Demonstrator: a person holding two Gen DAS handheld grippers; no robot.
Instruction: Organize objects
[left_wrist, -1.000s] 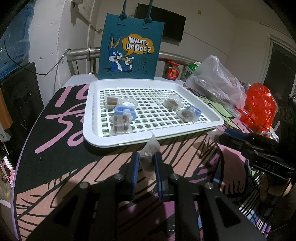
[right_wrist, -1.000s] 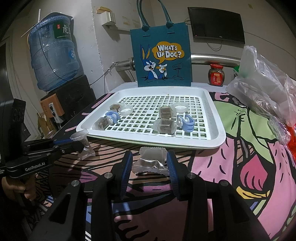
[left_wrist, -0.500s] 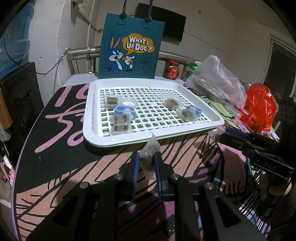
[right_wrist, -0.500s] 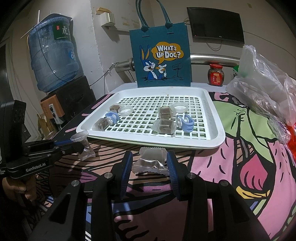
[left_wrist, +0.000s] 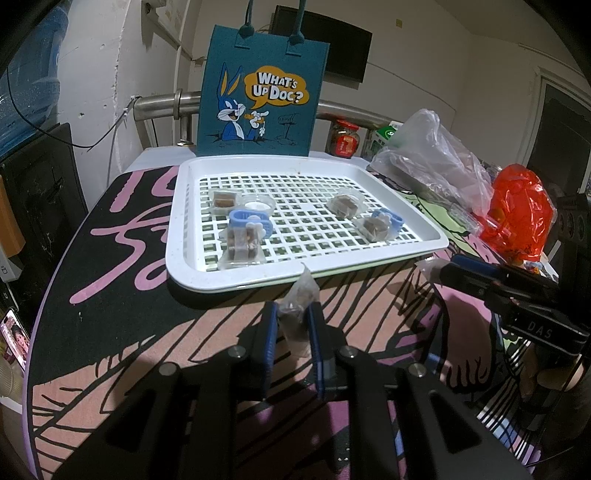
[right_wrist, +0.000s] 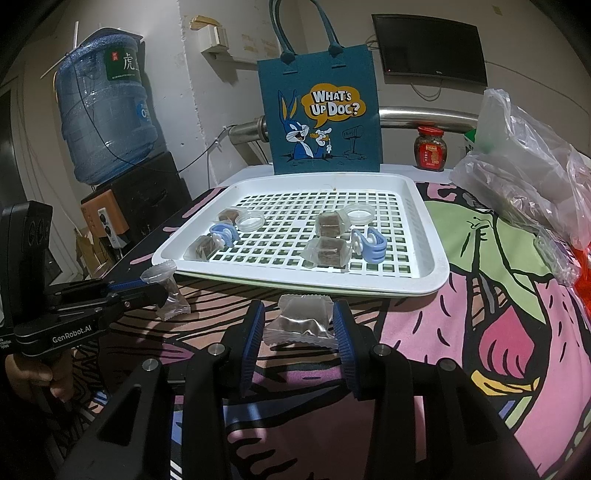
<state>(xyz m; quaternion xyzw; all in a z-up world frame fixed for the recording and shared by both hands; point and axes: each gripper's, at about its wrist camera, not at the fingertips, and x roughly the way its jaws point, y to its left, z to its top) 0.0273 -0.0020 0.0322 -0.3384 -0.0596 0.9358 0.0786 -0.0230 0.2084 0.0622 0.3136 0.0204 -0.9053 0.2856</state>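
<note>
Left gripper (left_wrist: 291, 325): its blue pads are pinching a small clear-wrapped snack packet (left_wrist: 297, 299), which is standing upright between them, its crimped top sticking up just short of the tray's near rim.
Right gripper (right_wrist: 301, 328): its two blue fingers are clamping a wider clear packet (right_wrist: 301, 319) holding a brown block – the wrapper's crimped ends are spreading flat between the pads, just in front of the tray.
White tray (right_wrist: 432, 254): it is sitting on the patterned tablecloth (right_wrist: 461, 332), slotted floor showing, beyond both grippers.
Tray contents, left half: a wrapped brown cube (left_wrist: 224, 201) is lying beside a clear round lid (left_wrist: 257, 202); a blue clip (left_wrist: 245, 218) is touching a larger wrapped packet (left_wrist: 242, 245) near the front rim.
Tray contents, right half: another wrapped cube (right_wrist: 328, 223) is resting beside a second round lid (right_wrist: 359, 215); in front of it, a further packet (right_wrist: 327, 253) is lying next to a second blue clip (right_wrist: 371, 245).
Teal tote bag (right_wrist: 319, 110): it is standing upright behind the tray, showing a cartoon rabbit and the words "What's Up Doc?".
Right side of table: a crumpled clear plastic bag (left_wrist: 428, 162) is lying near a red plastic bag (left_wrist: 517, 210); a red-lidded jar (right_wrist: 430, 147) is standing at the back.
Far left – a blue water jug (right_wrist: 103, 110) is sitting on a dark stand.
</note>
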